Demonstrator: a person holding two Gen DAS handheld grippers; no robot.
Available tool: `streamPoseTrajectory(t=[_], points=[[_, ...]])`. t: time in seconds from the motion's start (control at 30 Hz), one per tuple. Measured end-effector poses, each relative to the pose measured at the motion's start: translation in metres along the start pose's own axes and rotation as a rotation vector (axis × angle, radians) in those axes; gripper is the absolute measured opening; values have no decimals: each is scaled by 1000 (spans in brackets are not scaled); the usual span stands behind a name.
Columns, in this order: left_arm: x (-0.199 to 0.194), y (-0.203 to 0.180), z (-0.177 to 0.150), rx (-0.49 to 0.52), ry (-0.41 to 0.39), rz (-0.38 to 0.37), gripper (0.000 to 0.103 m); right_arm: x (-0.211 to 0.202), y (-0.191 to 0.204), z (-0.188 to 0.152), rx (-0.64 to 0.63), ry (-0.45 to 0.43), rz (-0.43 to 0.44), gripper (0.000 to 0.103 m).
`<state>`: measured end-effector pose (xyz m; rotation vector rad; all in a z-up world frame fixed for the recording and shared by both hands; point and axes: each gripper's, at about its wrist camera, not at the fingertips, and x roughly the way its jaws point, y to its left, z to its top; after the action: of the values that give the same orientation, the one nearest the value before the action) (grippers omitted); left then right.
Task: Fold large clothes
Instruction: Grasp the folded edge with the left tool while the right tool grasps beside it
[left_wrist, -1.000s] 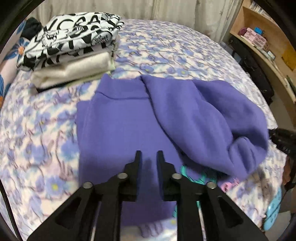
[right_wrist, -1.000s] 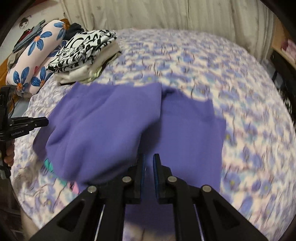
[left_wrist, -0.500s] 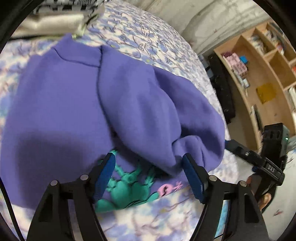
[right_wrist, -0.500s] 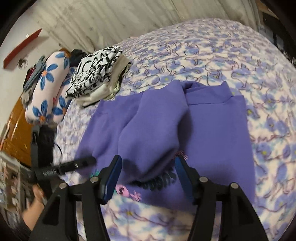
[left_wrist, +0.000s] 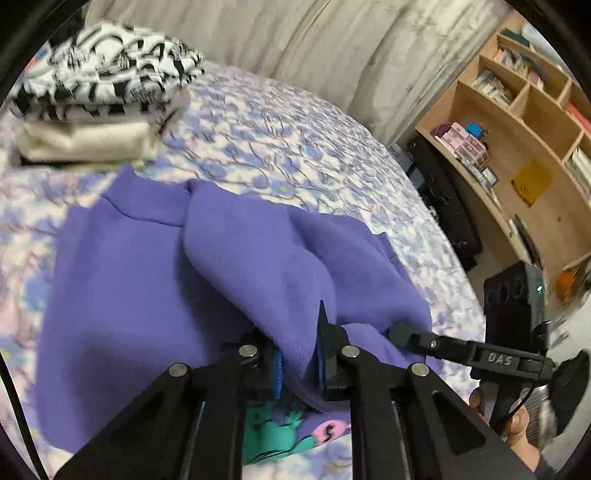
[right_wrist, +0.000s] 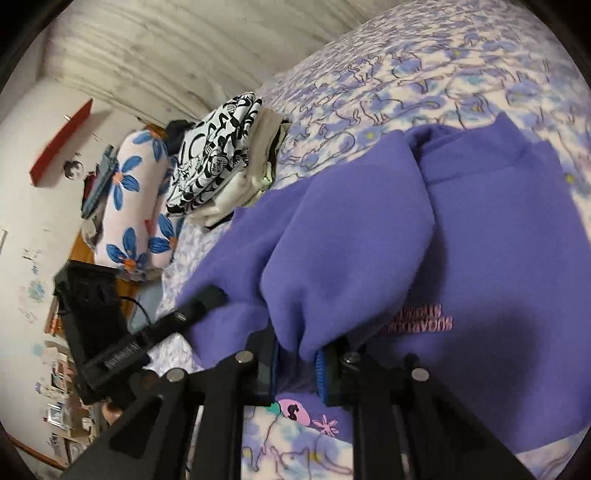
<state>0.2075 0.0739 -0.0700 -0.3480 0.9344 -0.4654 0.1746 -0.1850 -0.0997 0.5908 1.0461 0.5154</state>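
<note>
Purple sweatshirt lies across the near part of the bed, collar toward the far side, one half already lumped over the middle, hem at the near edge. My left gripper is closing on a thick bunch of that lump, cloth between the blue pads; my right gripper is closing on the same bunched end from the other side, fabric between its pads too. Risks, as I judge them: both bites sit on a fat wad, not a clean edge, so I may catch only the top layer & the under layer drags, leaving a skewed fold. Grips look close together, so the cloth may sag betw. them. Folded stack sits near the collar at the far-left corner; a wide swing could knock it.
</note>
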Motion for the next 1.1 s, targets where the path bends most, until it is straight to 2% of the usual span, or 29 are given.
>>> streamPoseTrajectory(t=[0.1,0.17,0.2,0.23,0.33,0.37,0.4,0.43,0.47,0.57,0.73,0.8,0.83,0.87,1.03,1.1], points=[[15,9,-22,18,80,36,11,21,-30,-27,20,34,-104,15],[38,13,-52,43,147,105,11,24,-36,-43,-9,19,-126,15],[41,15,-59,49,142,117,11,23,-33,-48,-34,8,-144,15],[40,15,-67,55,106,125,11,22,-25,-53,-70,4,-177,16],[36,12,-66,25,85,131,13,15,-7,-58,-157,-2,-280,32],[34,9,-63,21,89,135,16,13,-4,-57,-171,-4,-308,40],[31,8,-62,28,86,146,19,9,-1,-56,-182,-7,-335,43],[29,9,-64,37,83,161,29,4,2,-55,-190,-13,-352,48],[24,5,-62,54,78,191,37,-2,4,-54,-194,-23,-349,48],[3,1,-59,81,39,244,52,-24,7,-52,-204,-66,-343,48],[-29,-7,-51,98,-53,275,50,-45,25,-45,-262,-167,-411,48],[-32,-14,-45,109,-57,249,37,-42,33,-38,-283,-172,-407,48],[-30,-19,-42,116,-53,232,26,-38,38,-34,-296,-174,-400,47],[-25,-24,-37,122,-49,214,24,-33,43,-29,-309,-182,-402,47],[3,-37,-19,106,-42,149,19,0,58,-12,-349,-190,-389,46],[21,-37,-20,113,-18,157,19,14,53,-9,-349,-190,-436,46]])
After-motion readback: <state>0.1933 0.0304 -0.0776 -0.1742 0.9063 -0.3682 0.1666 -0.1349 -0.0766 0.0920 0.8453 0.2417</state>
